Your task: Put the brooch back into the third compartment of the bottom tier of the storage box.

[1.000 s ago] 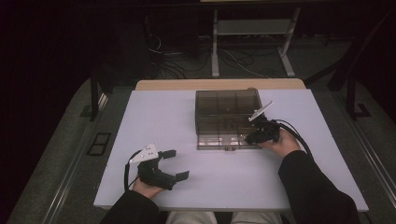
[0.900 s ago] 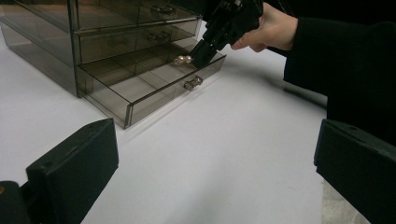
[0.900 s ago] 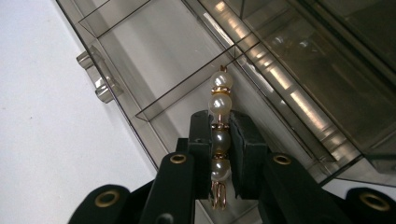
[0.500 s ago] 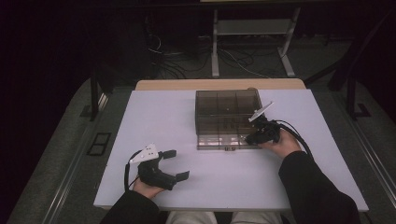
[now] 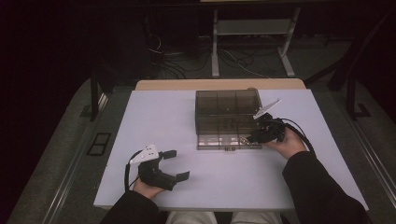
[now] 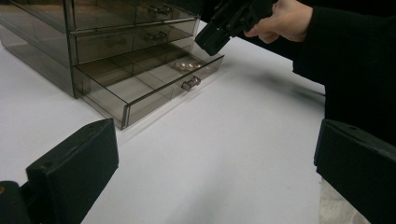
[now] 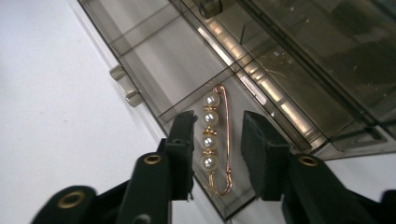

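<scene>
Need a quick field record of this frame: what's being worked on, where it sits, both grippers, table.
item: pearl pin, gold-coloured, four pearls
location: end compartment of the pulled-out bottom drawer of the smoky clear drawer box
right gripper: jaws have just been opening; pin lies between them, pads off it
left gripper: open, holds nothing, resting on the table near its front edge
upper drawers: closed

A white table [image 5: 187, 121] with a pale wooden strip along its far edge carries a smoky, see-through drawer cabinet [image 5: 227, 112], which stands directly on the tabletop toward the far right of the middle. The cabinet's bottom drawer [image 6: 140, 84] is pulled out toward the person and sits just above the white surface. The left half of the tabletop lies bare.
</scene>
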Demonstrator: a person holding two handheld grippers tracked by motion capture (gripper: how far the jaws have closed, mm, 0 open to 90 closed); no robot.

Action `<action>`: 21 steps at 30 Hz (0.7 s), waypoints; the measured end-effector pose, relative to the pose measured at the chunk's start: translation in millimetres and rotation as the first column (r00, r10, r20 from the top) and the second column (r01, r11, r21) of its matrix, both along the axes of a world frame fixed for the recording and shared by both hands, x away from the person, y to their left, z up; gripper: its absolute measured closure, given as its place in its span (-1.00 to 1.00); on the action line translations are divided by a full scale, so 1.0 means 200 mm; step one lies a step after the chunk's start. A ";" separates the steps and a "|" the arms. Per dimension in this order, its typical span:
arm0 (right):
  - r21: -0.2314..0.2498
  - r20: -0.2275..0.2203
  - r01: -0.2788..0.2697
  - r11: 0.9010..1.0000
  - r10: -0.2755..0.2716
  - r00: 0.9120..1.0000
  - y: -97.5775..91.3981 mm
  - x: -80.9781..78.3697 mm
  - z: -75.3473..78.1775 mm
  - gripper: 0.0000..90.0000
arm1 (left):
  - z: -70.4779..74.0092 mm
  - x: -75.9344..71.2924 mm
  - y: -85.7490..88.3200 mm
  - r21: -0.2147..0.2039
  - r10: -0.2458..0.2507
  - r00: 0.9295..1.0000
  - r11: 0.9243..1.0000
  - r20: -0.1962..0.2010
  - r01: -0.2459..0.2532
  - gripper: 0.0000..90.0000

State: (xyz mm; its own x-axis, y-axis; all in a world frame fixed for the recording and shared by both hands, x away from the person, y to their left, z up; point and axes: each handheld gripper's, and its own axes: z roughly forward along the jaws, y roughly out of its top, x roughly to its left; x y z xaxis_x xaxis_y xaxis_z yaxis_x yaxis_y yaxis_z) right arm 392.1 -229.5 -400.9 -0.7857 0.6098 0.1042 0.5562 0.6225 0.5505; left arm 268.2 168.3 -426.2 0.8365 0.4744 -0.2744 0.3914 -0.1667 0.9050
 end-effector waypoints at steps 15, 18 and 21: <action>0.070 0.004 0.050 0.996 -0.050 0.999 -0.07 -0.09 0.07 -0.29 | 0.00 0.00 -0.01 -0.001 -0.005 1.000 1.000 0.000 0.005 -1.00; 0.086 0.001 0.060 0.995 -0.060 0.998 -0.08 -0.12 0.08 -0.52 | 0.00 0.00 -0.01 -0.001 -0.005 1.000 1.000 0.000 0.005 -1.00; 0.097 -0.013 0.079 0.992 -0.078 0.997 -0.08 -0.14 0.08 -0.79 | 0.00 0.00 -0.01 0.000 -0.006 1.000 1.000 0.000 0.006 -1.00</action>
